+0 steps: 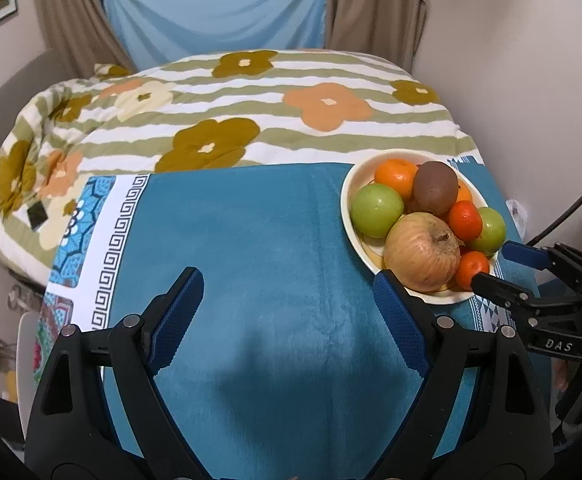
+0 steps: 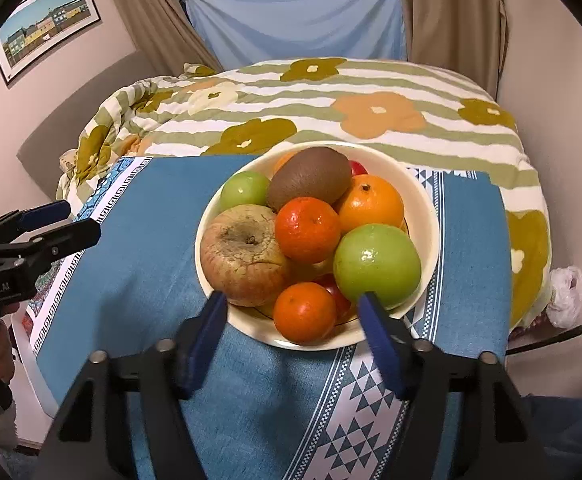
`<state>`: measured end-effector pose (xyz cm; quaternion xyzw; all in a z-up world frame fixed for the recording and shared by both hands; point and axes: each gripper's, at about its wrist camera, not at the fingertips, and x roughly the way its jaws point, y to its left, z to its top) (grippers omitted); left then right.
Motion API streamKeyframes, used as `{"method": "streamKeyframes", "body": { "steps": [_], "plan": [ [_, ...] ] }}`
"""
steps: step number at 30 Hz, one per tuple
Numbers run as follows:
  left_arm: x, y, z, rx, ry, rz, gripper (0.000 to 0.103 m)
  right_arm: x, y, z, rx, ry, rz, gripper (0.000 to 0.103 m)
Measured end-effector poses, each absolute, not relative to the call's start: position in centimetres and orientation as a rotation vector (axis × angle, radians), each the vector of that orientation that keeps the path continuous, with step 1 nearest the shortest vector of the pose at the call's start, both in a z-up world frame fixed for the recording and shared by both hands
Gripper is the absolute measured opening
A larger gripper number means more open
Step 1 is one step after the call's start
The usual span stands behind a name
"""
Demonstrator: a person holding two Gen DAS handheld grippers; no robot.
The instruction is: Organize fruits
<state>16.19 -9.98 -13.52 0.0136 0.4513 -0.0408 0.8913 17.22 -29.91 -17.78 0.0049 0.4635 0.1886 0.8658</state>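
The right gripper (image 2: pixel 291 316), fingers wide apart and holding nothing, nears the small round orange mandarin (image 2: pixel 304 312): light, smooth, squashy; pinch its sides softly.

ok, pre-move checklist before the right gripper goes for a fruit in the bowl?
1. Right gripper open: ok, fingers spread at the bowl's near rim.
2. Nothing held: ok, both grippers hold nothing.
3. Nearest target: ok, small mandarin sits between the right fingers, unobstructed from above.
4. Neighbours: not ok, wrinkled apple and green apple crowd the mandarin on both sides.
5. Left gripper clear of the bowl: ok, open over the blue towel.
6. Drop-off spot: cannot tell, no second container is visible.
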Motion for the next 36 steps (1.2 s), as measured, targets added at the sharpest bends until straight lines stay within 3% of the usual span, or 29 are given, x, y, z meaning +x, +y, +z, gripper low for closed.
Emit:
{"method": "streamKeyframes", "body": {
  "steps": [9, 19, 21, 22, 23, 32, 34, 36],
  "plan": [
    [14.6, -9.0, -11.6, 0.025, 0.896, -0.071, 0.092, 15.6, -30.2, -16.1, 0.007, 0.946, 0.373, 0.069],
    [11.3, -5.8, -5.8, 0.007, 0.774, -0.090, 0.092, 12.0, -28.9, -9.1, 0.034, 0.852, 0.265, 0.069],
    [10.1, -4.8, -4.4, 0.005, 0.749, -0.092, 0.092, 11.0, -28.3, -7.6, 0.049, 0.840, 0.242, 0.076],
    [9.6, -4.4, -3.8, 0.003, 0.739, -0.090, 0.092, 10.2, -27.8, -6.8, 0.059, 0.832, 0.228, 0.087],
    [9.1, -3.9, -3.3, 0.002, 0.728, -0.086, 0.092, 9.7, -27.5, -6.2, 0.068, 0.823, 0.217, 0.093],
    [4.3, 0.1, -1.0, 0.007, 0.675, -0.092, 0.093, 4.6, -23.8, -2.7, 0.092, 0.744, 0.109, 0.093],
    [3.4, 0.7, -0.9, 0.004, 0.672, -0.095, 0.103, 3.9, -23.2, -2.5, 0.078, 0.732, 0.086, 0.093],
    [2.5, 1.1, -0.8, 0.000, 0.659, -0.097, 0.103, 3.2, -22.6, -2.4, 0.080, 0.724, 0.071, 0.093]
  ]
}}
